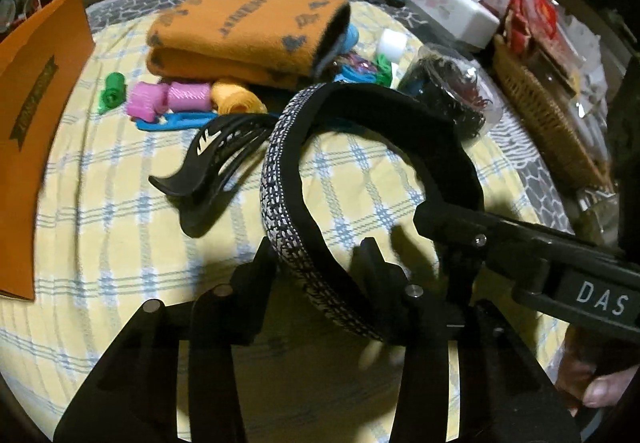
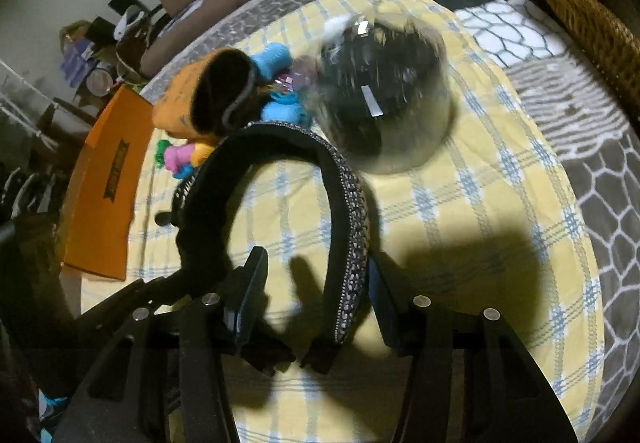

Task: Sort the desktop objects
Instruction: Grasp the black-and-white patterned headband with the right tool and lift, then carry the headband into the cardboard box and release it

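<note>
Fig.: headband (image 1: 280, 171) lifted above the yellow-plaid table (image 1: 120, 227), one end w/in each gripper. Left gripper (image 1: 316, 263): fingers spread either side of the beaded end, not clearly clamped. Right gripper (image 2: 316, 283): fingers also apart, band end lying against the right-side one; real pinch can't be told. Step in hand, prob.: carrying headband to its group. Next: keep both ends supported, clear the hair claw (image 1: 212, 163) and clear tub (image 2: 384, 95), choose a drop spot.

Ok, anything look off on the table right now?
The headband sits loosely in the left tool and right tool, against one finger each, jaws wide. The clear tub of black hair ties looks tipped sideways.
</note>
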{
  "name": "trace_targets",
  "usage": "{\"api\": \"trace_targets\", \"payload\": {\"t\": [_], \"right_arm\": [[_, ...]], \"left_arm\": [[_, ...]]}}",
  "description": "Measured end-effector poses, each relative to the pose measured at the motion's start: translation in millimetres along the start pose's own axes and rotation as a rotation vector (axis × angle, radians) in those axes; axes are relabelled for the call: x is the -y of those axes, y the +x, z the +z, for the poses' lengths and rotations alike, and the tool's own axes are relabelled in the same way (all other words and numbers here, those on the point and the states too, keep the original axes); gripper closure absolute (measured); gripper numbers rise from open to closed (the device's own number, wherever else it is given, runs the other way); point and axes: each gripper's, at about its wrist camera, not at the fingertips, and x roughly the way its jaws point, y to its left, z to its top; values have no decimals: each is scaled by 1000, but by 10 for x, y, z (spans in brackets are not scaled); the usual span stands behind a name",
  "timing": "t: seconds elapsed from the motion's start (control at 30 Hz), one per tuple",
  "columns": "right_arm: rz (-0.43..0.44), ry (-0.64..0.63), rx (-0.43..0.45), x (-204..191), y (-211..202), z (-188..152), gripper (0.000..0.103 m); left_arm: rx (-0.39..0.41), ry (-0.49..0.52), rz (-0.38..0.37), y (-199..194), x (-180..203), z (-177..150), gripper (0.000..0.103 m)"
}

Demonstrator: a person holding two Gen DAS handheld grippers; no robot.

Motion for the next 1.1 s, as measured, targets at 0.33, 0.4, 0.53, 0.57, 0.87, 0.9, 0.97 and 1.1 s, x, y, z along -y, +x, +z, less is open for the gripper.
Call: {"api": "trace_targets", "payload": {"t": [0.33,0.4,0.53,0.57,0.87,0.9,0.97,1.1], "right_arm": [[44,-91,101,-559,-208,4,52],[65,-105,117,-689,-235,9,52],[100,-141,132,-948,-261,17,52],[106,-148,134,-1013,-262,24,52],[155,-192,152,-1571,-187,163,52],[162,-197,151,-1635,-174,186,52],[168,-214,144,-1809,-131,249,52],[162,-255,129,-2163,-3,404,52]], "left_arm": [[103,-18,5,-497,-344,81,64],[127,-27,9,-618,-451,102,64],[174,-44,11,-873,-684,142,63],[181,-45,11,-917,-730,146,63],[224,-60,35,-1328,-1237,319,63],[227,-63,39,-1367,-1299,344,63],[232,-70,47,-1441,-1443,406,63],[237,-86,59,-1538,-1724,503,61]]}}
